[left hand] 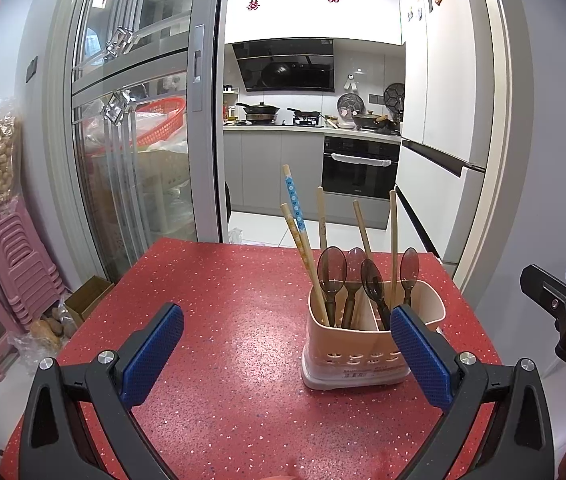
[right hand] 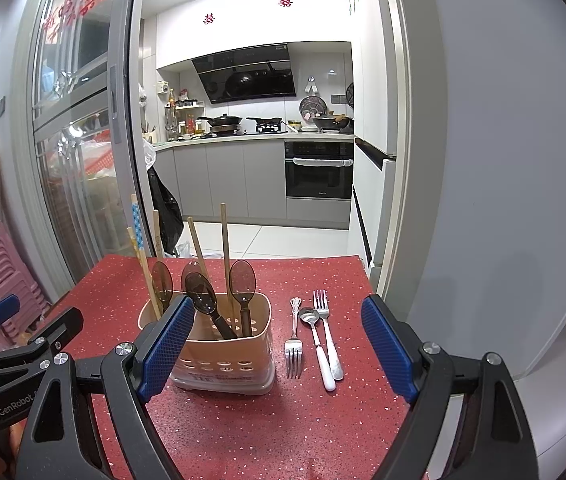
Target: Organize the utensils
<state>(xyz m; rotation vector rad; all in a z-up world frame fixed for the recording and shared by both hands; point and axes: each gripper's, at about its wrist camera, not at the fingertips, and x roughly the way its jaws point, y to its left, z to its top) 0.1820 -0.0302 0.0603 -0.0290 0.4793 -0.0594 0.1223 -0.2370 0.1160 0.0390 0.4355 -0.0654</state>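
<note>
Both your claws hang above the near edge of the red speckled bench [right hand: 283, 420], angled down toward it.

Left claw [left hand: 287, 354]: jaws spread wide, nothing between the blue pads [left hand: 153, 354]. Bare bench top lies under the gap. The pink utensil caddy [left hand: 357, 360] stands ahead and to the right, and its front right corner sits behind the right pad as seen from the left wrist view. No contact visible there.

Right claw [right hand: 279, 354]: jaws also wide apart, holding nothing. In its own view the caddy [right hand: 227, 364] sits just inside its left pad [right hand: 165, 350], partly hidden by it; whether they touch you cannot tell.

Caddy contents: a set of wooden chopsticks [left hand: 303, 248] stand upright or leaning, one with a blue patterned band [left hand: 294, 200], and four smoky brown translucent plastic spoons [right hand: 241, 282] stand bowl up. All of these rise above the rim.

Loose cutlery lies flat on the bench just right of the caddy, between the right claw's pads in that view:
- an ornate-handled fork [right hand: 294, 344], tines toward you, nearest the caddy
- a white-handled spoon [right hand: 317, 344], bowl away from you
- a second fork [right hand: 329, 336], tines away from you, touching or nearly touching the spoon

The three pieces lie roughly parallel, ahead of the right claw and below its fingertips.
</note>
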